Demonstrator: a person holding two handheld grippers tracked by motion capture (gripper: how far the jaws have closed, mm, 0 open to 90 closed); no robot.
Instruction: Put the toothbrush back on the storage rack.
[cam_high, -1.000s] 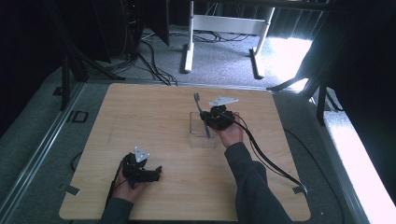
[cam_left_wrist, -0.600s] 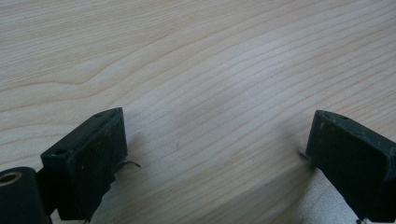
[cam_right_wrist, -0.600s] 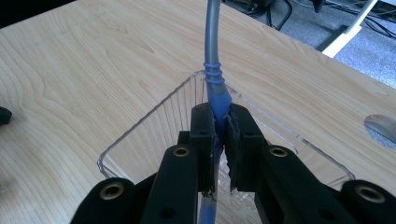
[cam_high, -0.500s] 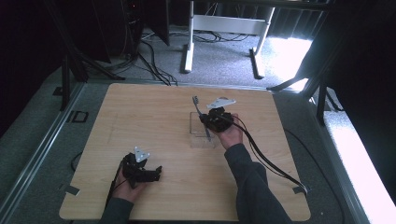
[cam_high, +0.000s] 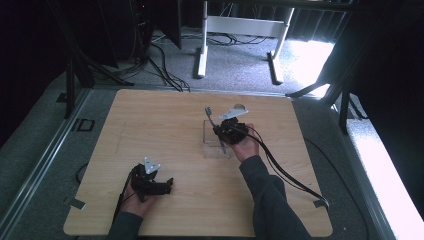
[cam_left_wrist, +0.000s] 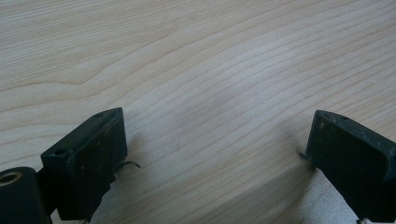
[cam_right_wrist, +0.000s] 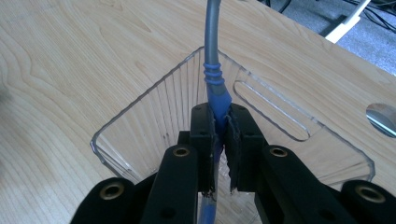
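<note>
Blue-handled tool (cam_right_wrist: 217, 95) clamped by right gripper (cam_right_wrist: 219, 140) over clear tray (cam_right_wrist: 140, 116)

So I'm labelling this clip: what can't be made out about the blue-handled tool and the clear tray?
- Blue-handled tool: its working end runs off the top edge in the right gripper view; in the high view it is too small to identify.
- Its handle's lower end: hidden between the right gripper pads.
- Clear tray: near wall covered by the gripper body.
- Tray contents: too small in the high view.

Blue-handled grey utensil (cam_right_wrist: 217, 88), clear ribbed tray (cam_right_wrist: 154, 107)
</note>
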